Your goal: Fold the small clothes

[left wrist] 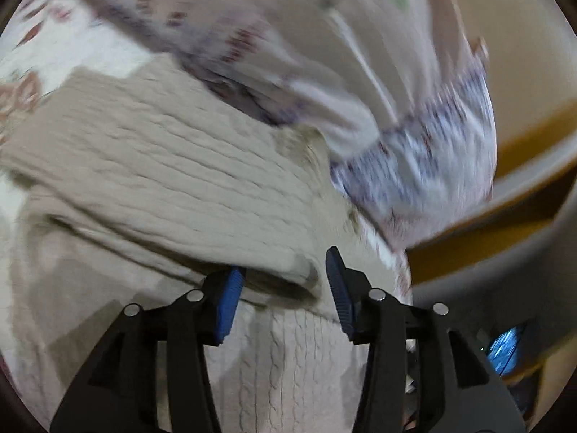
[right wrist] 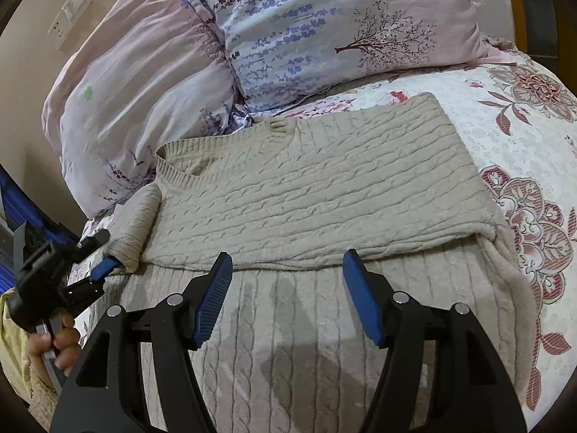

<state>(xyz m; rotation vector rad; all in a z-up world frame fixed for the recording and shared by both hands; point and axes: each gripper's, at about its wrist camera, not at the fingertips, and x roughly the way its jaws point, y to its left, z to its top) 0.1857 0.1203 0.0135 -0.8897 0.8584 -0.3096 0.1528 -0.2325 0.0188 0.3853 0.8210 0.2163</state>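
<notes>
A beige cable-knit sweater point(right wrist: 310, 187) lies on the bed, its upper part folded over the lower part. My right gripper point(right wrist: 286, 270) is open and empty, its blue pads just in front of the fold edge. My left gripper point(right wrist: 104, 267) shows at the left of the right wrist view, at the folded sleeve end point(right wrist: 133, 227). In the blurred left wrist view the left gripper point(left wrist: 285, 274) is open, with the sweater's fold point(left wrist: 173, 166) just ahead of the pads.
Two floral pillows point(right wrist: 295, 32) lean behind the sweater at the head of the bed. A flowered bedsheet point(right wrist: 523, 137) spreads to the right. A wall switch plate point(right wrist: 72, 11) is at the upper left. A wooden bed frame point(left wrist: 523, 137) shows in the left wrist view.
</notes>
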